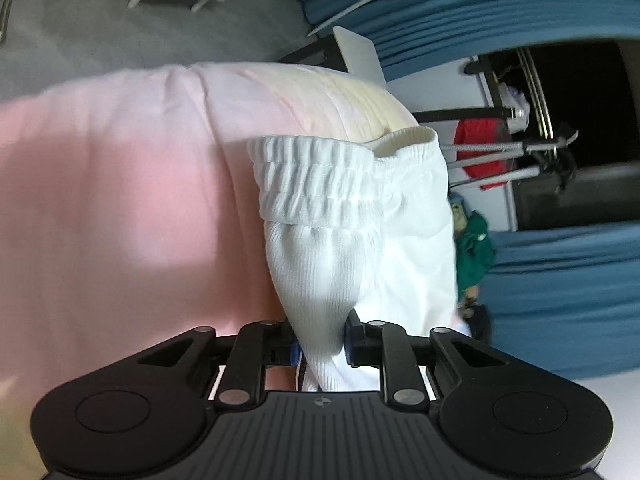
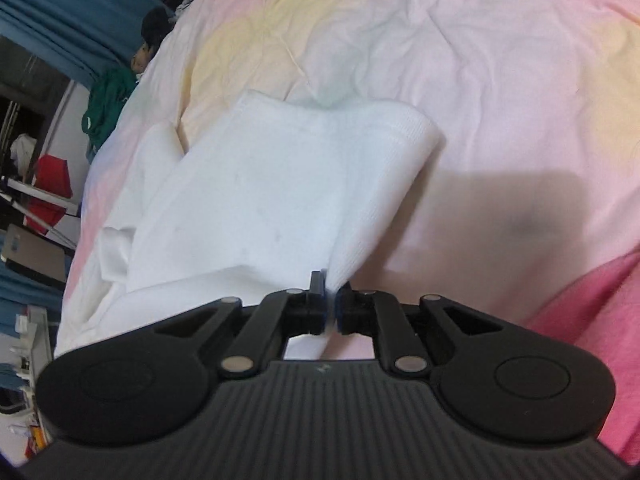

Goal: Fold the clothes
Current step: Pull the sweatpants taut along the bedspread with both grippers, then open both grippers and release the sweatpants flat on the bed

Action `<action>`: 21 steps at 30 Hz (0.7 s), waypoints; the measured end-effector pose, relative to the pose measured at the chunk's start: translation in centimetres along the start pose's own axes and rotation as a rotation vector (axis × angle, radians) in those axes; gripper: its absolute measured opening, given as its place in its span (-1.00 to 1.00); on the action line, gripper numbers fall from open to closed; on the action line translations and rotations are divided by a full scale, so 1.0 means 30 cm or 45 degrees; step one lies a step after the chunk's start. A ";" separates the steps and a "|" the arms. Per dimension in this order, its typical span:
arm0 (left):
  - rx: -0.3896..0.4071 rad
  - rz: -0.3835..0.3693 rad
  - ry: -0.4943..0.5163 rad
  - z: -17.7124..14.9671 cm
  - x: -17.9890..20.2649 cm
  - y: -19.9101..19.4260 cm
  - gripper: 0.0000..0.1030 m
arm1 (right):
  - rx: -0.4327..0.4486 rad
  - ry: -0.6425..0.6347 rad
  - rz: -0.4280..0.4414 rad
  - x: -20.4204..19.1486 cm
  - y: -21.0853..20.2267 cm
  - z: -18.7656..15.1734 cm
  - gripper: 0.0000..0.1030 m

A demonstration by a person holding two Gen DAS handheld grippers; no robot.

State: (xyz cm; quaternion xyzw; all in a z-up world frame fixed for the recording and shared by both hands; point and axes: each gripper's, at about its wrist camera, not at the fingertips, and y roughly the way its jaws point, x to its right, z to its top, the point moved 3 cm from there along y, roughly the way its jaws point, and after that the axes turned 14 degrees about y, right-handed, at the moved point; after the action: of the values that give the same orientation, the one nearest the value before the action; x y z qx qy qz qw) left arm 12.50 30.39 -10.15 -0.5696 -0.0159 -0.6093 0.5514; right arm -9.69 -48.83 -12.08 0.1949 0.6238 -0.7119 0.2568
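Much of the white garment (image 1: 352, 216) is blurred, and its lower end is lost behind each tool's black body, so I can't make out what kind of piece it is beyond the elastic waistband (image 1: 320, 176). It lies across the pink and yellow bedsheet (image 2: 500, 92). The left gripper (image 1: 319, 346) tilts down at the bed, jaws narrowed on a bunched ribbed fold. The right gripper (image 2: 329, 312) points steeper, jaws almost together, pinching a thin edge of the cloth

1 white garment (image 1: 352, 216), 1 pink-and-yellow bedsheet (image 1: 120, 184), 2 tools: left tool (image 1: 320, 346), right tool (image 2: 329, 302)
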 end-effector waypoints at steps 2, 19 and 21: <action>0.031 0.067 0.087 -0.008 0.023 -0.031 -0.37 | 0.062 -0.073 -0.015 -0.018 -0.045 0.008 -0.60; 0.395 0.247 0.794 -0.205 0.381 -0.164 0.54 | 0.030 -0.508 0.156 -0.631 0.349 0.088 0.30; 0.407 0.230 0.834 -0.227 0.411 -0.147 0.54 | 0.029 -0.530 0.100 -0.680 0.456 0.087 0.29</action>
State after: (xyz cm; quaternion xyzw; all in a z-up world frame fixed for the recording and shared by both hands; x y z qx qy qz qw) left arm 8.00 19.65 -1.08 -0.2501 0.1166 -0.6980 0.6607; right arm 14.91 -50.13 -10.30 0.0707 0.5413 -0.7332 0.4055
